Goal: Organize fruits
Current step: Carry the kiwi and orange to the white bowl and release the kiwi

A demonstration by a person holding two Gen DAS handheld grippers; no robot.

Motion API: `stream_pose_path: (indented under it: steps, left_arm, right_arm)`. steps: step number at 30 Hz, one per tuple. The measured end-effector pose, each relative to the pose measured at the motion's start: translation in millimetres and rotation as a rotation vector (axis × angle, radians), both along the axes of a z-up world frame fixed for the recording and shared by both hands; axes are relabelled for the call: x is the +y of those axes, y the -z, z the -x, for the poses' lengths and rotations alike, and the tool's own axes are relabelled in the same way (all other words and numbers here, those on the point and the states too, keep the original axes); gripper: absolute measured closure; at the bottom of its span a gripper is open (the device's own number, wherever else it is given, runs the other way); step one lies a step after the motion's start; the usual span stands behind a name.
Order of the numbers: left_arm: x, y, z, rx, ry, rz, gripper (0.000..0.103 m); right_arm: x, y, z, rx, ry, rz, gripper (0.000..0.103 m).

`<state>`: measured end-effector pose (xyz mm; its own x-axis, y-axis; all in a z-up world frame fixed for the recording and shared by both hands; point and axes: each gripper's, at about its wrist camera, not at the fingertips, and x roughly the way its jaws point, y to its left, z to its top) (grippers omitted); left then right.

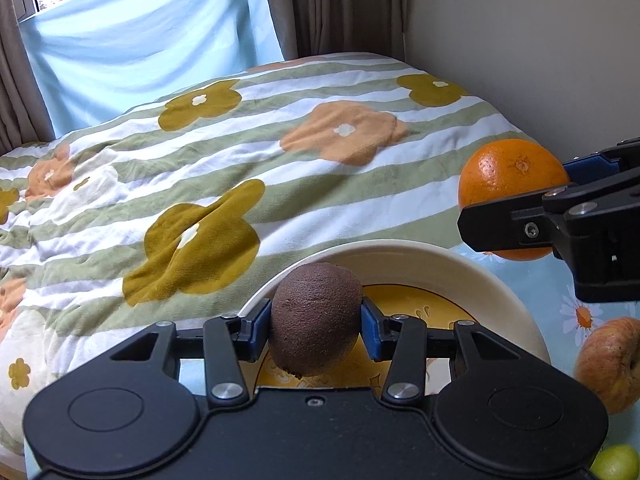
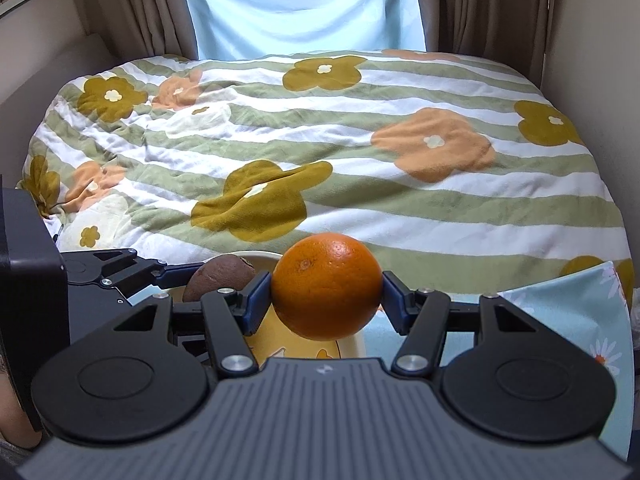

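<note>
My left gripper (image 1: 316,320) is shut on a brown kiwi (image 1: 316,316), held just above the near rim of a cream bowl (image 1: 432,268) with a yellow inside. My right gripper (image 2: 326,296) is shut on an orange (image 2: 326,284), hovering over the same bowl (image 2: 352,342). In the left wrist view the orange (image 1: 508,176) and the right gripper's black fingers (image 1: 500,222) come in from the right, above the bowl's far right rim. In the right wrist view the kiwi (image 2: 216,276) and the left gripper's fingers (image 2: 120,272) show at the left.
The bowl stands on a light blue daisy-print cloth (image 1: 556,300). A reddish-yellow apple (image 1: 612,364) and a small green fruit (image 1: 616,462) lie on it to the bowl's right. Beyond is a bed with a striped flower quilt (image 2: 360,160), curtains and a wall.
</note>
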<state>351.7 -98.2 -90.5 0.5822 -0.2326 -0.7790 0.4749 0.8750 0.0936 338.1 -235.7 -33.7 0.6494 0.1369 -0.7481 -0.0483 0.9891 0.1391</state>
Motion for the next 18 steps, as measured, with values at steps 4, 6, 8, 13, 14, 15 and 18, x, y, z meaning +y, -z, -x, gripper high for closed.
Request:
stream_pose_path:
  steps: [4,6,8,13,14,15,18]
  left_arm:
    - [-4,5,-1,0.002,0.012,0.0,0.052]
    - [-5,4,0,-0.017,0.021,0.005,0.045]
    - [-6,1,2,-0.044,0.029,0.005,0.02]
    - [3,-8,11,-0.06,0.027,-0.01,0.015]
    - [8,-10,15,-0.062,0.023,-0.015,0.015]
    - [12,-12,17,-0.065,0.021,-0.017,0.015]
    - [27,-20,26,-0.067,-0.003,-0.017,0.014]
  right_arm:
    - [1,-1,0,0.0,0.009,0.003,0.03]
    - [1,-1,0,-0.001,0.012,0.004,0.03]
    - [1,-1,0,-0.002,0.016,0.006,0.03]
    - [-2,-3,1,-0.001,0.027,0.002,0.03]
    - [-2,-3,1,-0.001,0.026,0.001,0.03]
    - [-2,-3,2,-0.001,0.023,0.001,0.03]
    - [-1,-2,0,0.005,0.005,-0.001,0.03]
